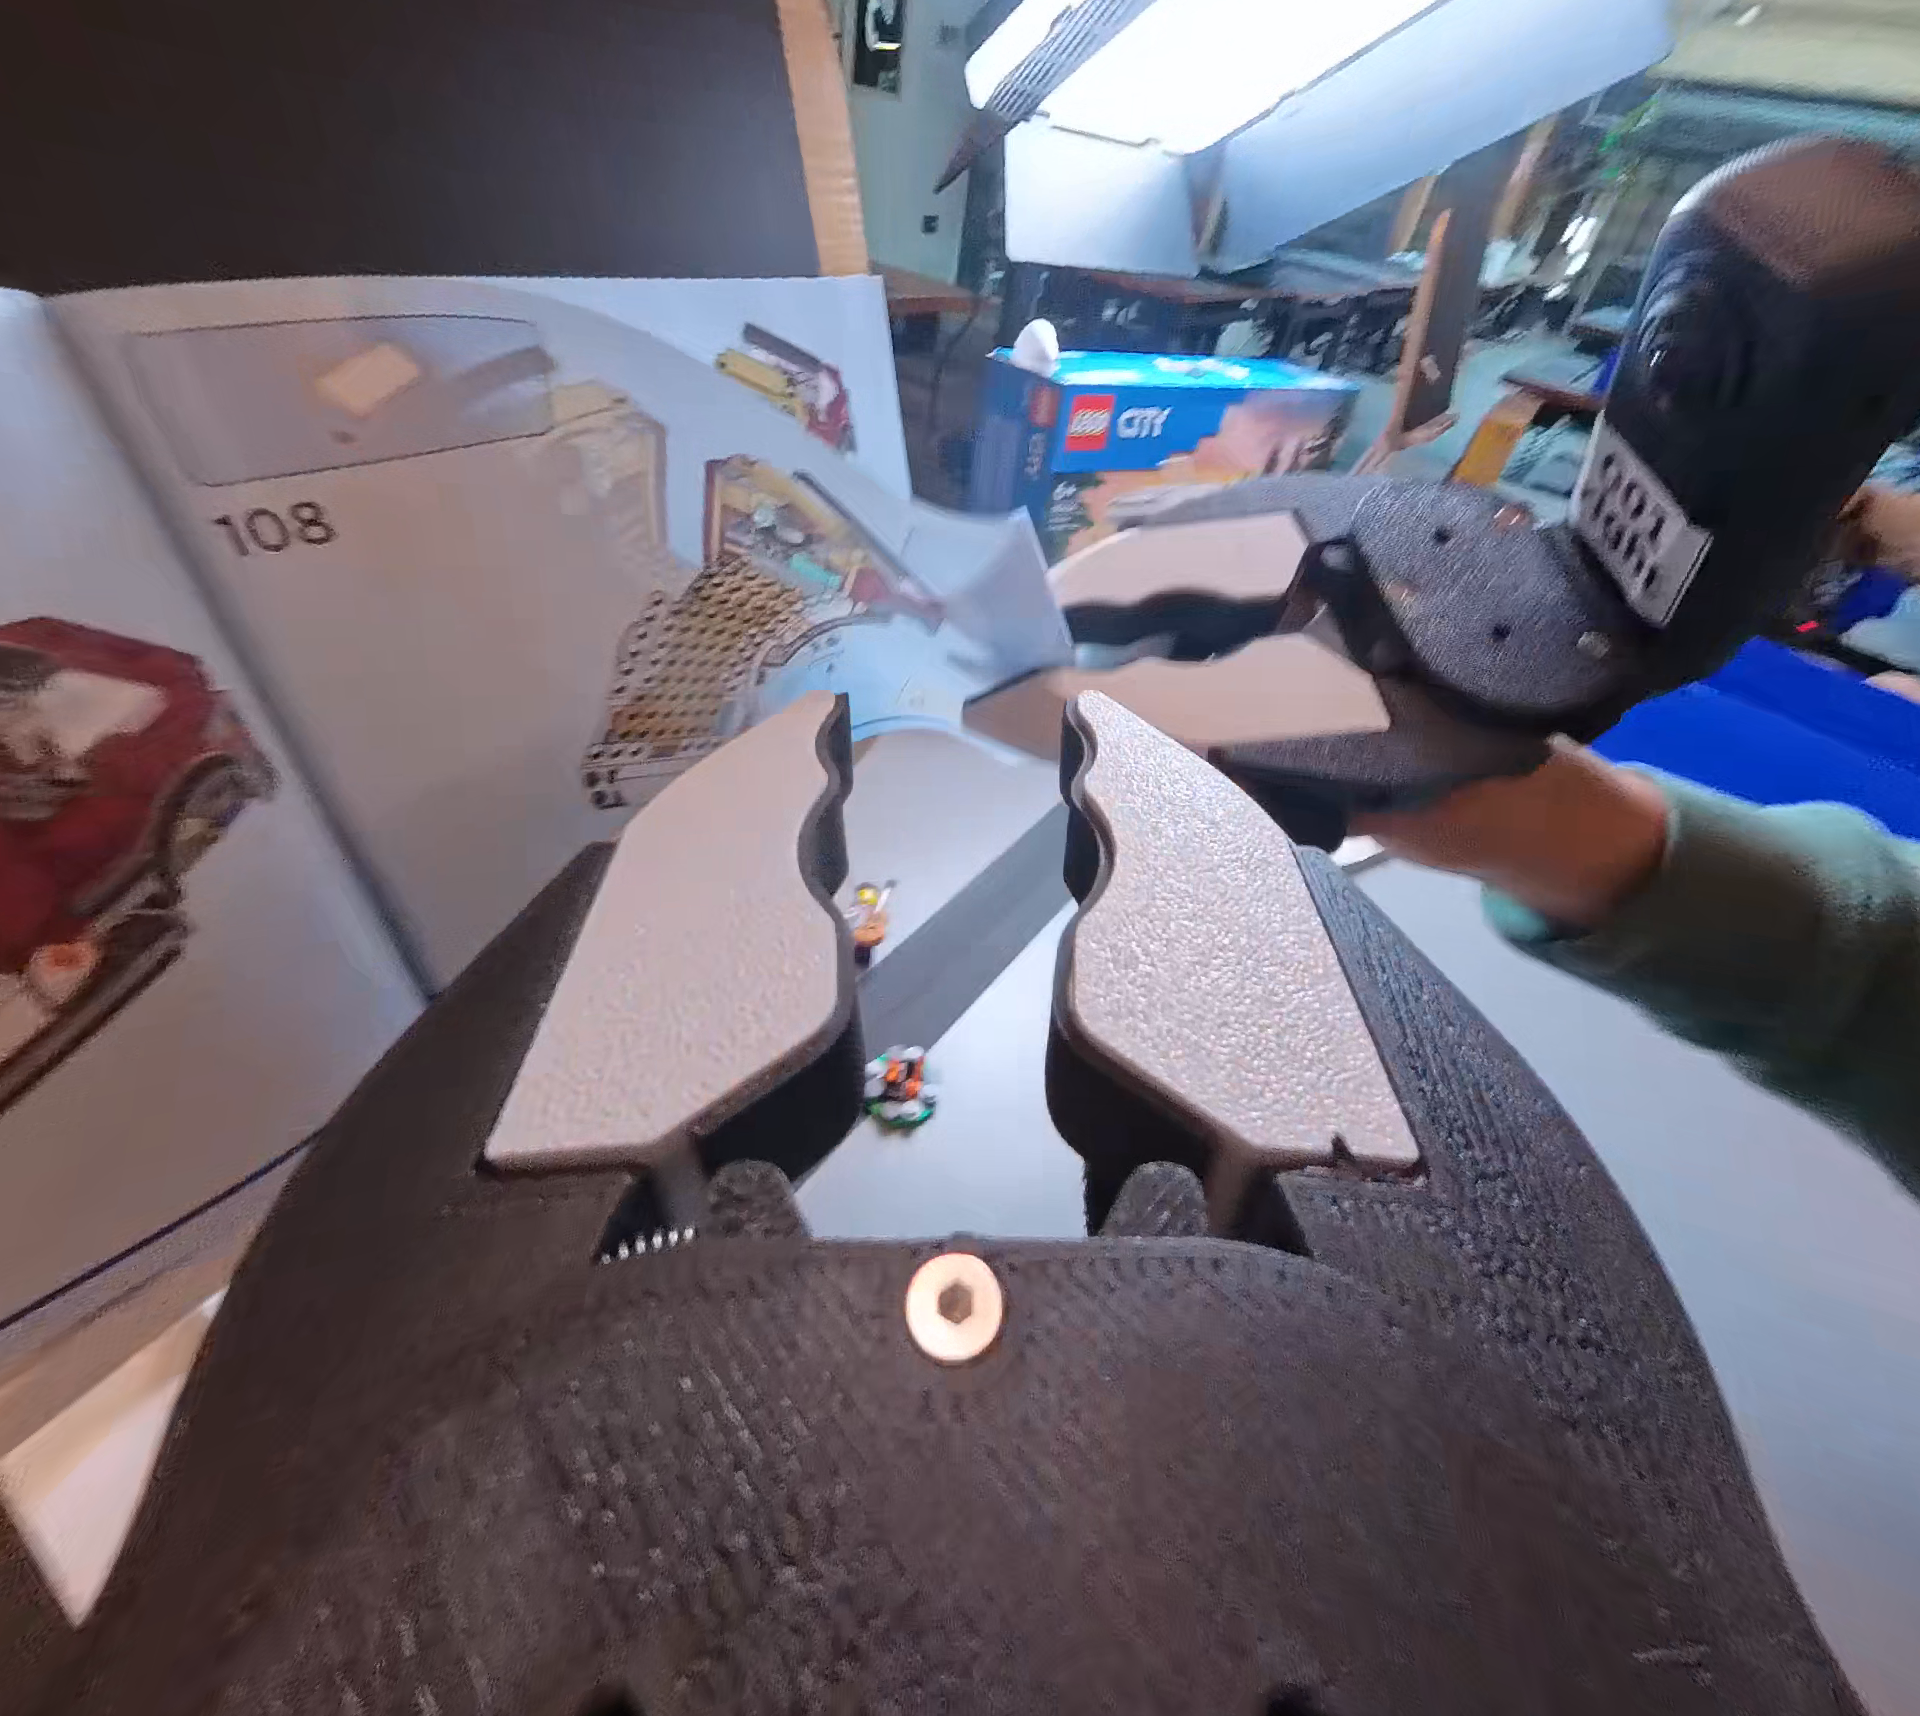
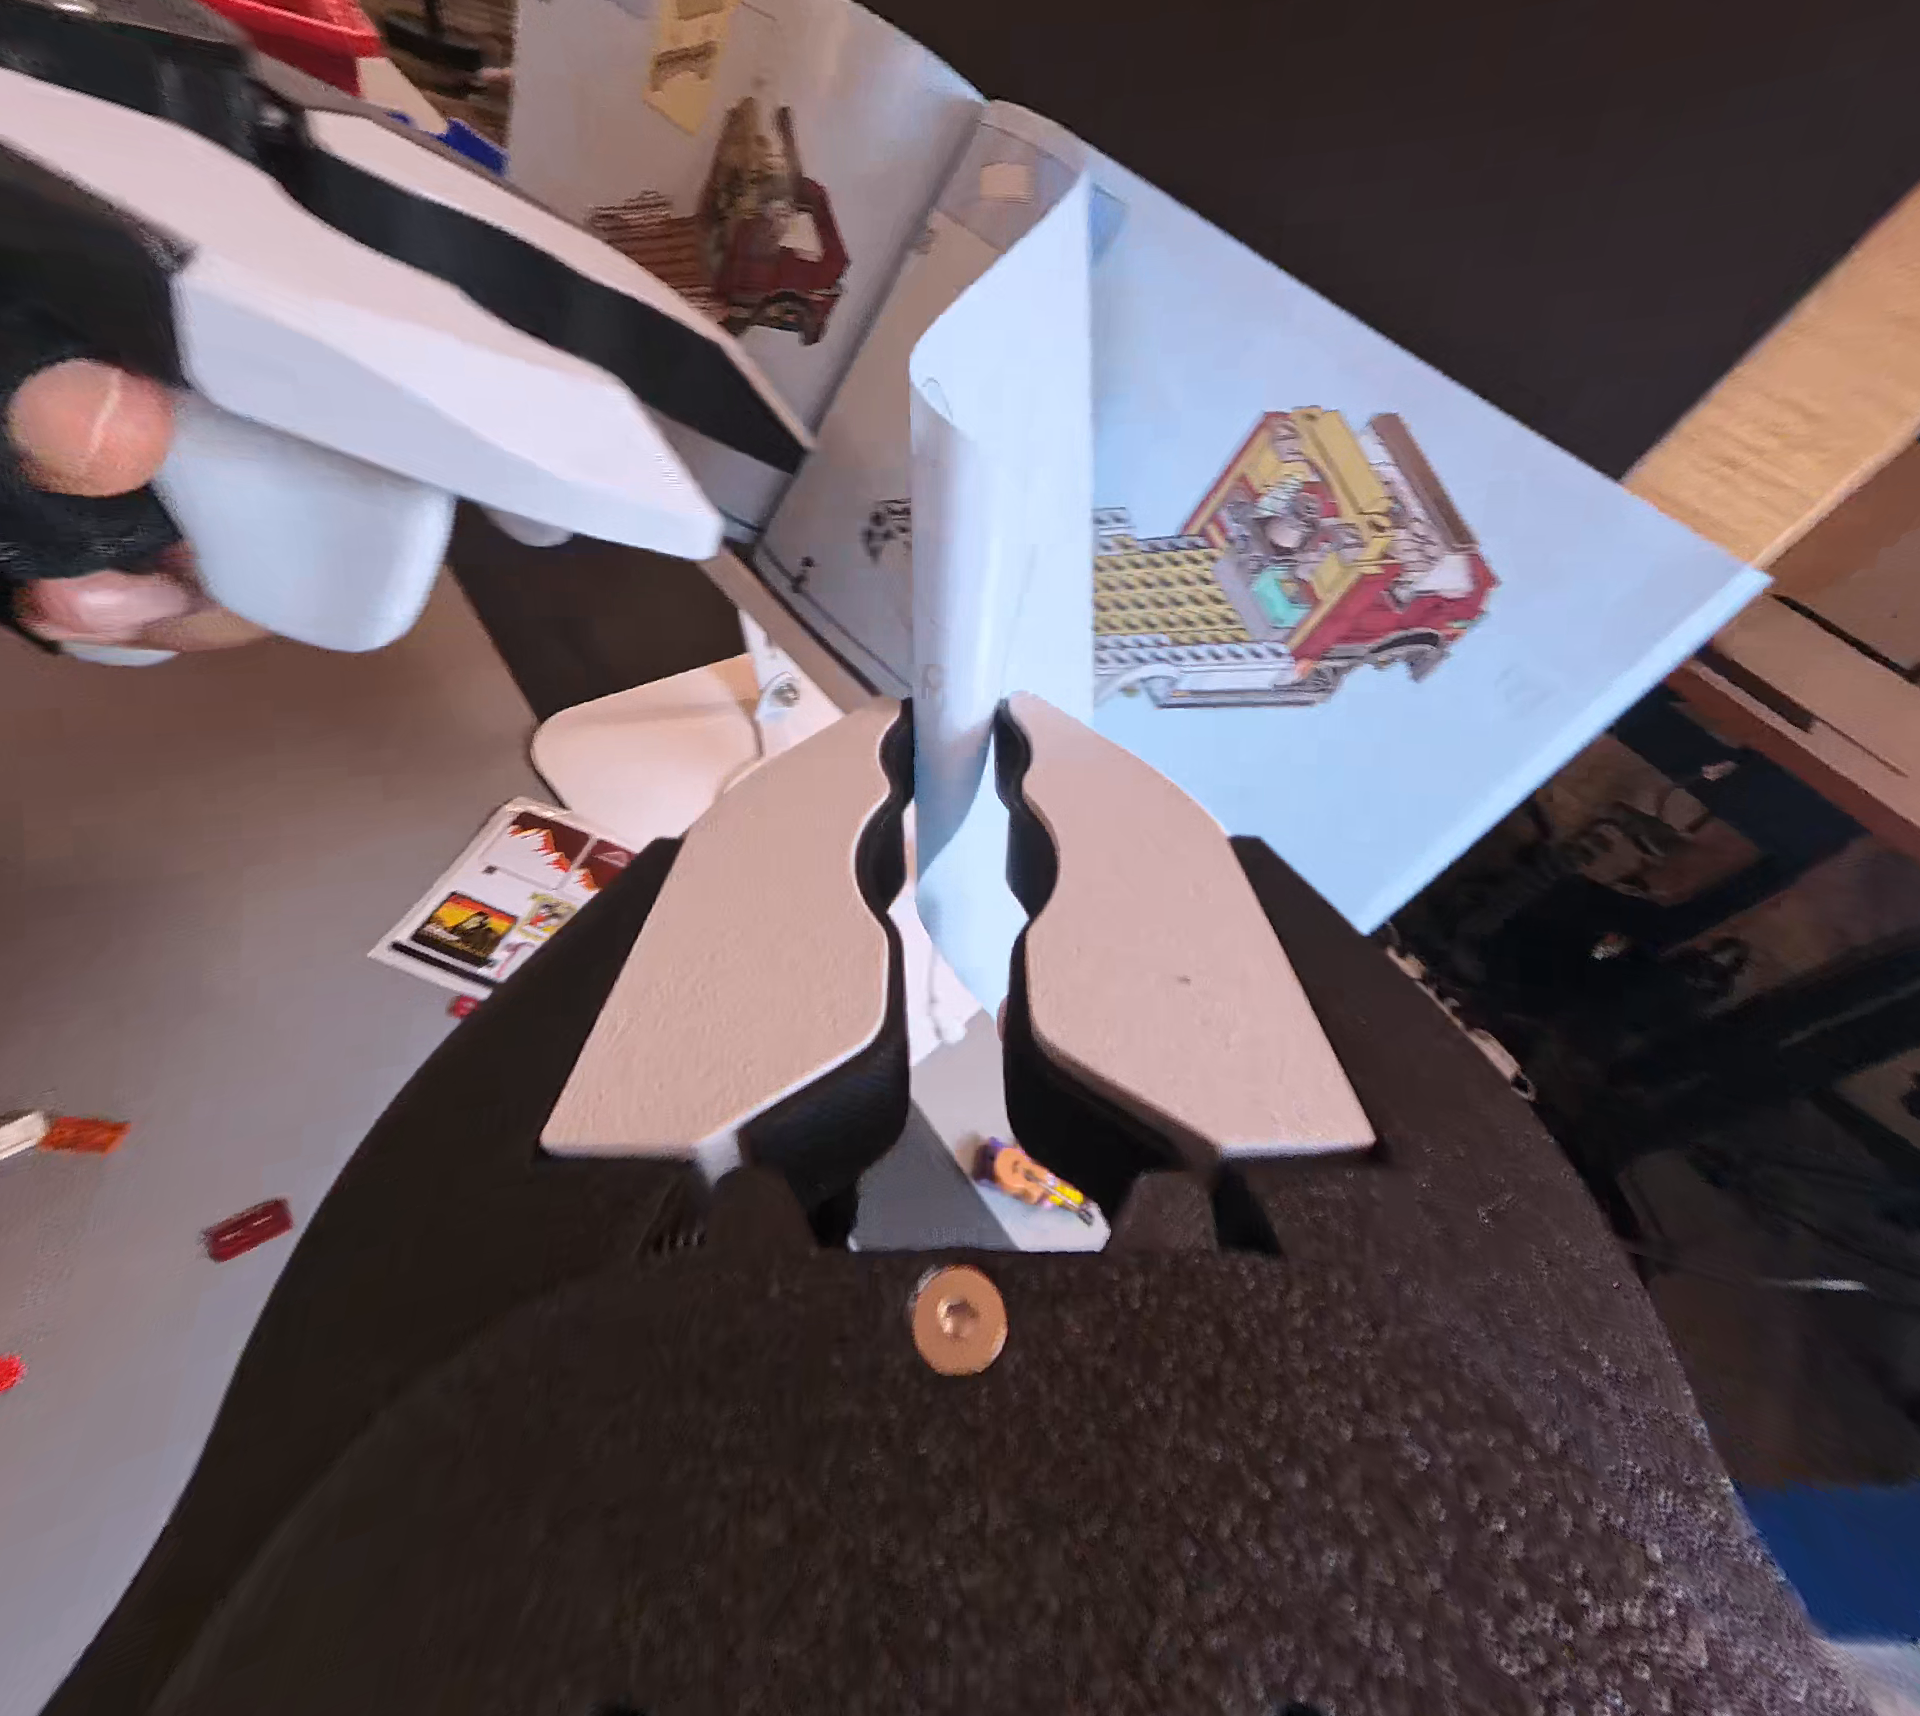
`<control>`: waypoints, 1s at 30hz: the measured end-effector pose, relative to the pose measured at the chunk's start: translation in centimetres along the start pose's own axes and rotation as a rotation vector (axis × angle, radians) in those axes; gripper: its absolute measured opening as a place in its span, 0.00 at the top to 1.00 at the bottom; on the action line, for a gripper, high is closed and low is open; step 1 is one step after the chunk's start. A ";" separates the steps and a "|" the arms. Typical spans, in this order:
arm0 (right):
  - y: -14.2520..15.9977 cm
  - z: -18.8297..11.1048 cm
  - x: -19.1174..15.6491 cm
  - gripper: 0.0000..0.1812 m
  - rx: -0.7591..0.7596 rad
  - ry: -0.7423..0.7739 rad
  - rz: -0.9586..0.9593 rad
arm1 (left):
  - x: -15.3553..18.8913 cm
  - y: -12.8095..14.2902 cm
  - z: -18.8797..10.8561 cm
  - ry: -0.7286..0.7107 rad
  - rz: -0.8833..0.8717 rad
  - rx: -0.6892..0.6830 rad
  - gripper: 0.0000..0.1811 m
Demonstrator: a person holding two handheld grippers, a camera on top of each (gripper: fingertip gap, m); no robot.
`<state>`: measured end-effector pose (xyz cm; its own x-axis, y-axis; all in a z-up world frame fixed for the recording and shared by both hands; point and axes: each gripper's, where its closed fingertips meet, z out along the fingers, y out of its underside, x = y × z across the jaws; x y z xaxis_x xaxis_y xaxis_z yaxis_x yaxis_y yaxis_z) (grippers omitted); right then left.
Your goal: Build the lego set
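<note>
Between the right gripper's [image 2: 954, 716] jaws sits a booklet page [image 2: 997, 523] (left gripper [image 1: 956, 710] empty).

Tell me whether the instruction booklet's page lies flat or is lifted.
Lifted. The page curls up off the open instruction booklet, pinched between the fingers of the right hand-held gripper. The left hand-held gripper is open, holding nothing.

A: What fills the left of the frame?
B: An open instruction booklet [image 1: 395, 627], its pages blurred.
A: And the left gripper [image 1: 956, 721]?
B: Its fingers stand apart, holding nothing. At right, the right gripper [image 1: 1174, 617] pinches a page corner [image 1: 997, 596]; a blue box [image 1: 1164, 440] sits behind.
</note>
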<state>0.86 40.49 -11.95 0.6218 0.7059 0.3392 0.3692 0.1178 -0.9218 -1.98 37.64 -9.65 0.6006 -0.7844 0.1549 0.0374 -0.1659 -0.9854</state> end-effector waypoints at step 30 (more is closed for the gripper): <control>-1.4 4.5 -3.6 0.92 -0.065 -0.120 -0.018 | -0.8 -5.1 -7.5 0.118 -0.034 0.131 0.93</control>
<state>-5.05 40.91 -12.74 0.5294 0.7829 0.3269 0.4258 0.0881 -0.9005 -8.64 34.70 -4.20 0.4992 -0.8459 0.1879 0.1648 -0.1202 -0.9790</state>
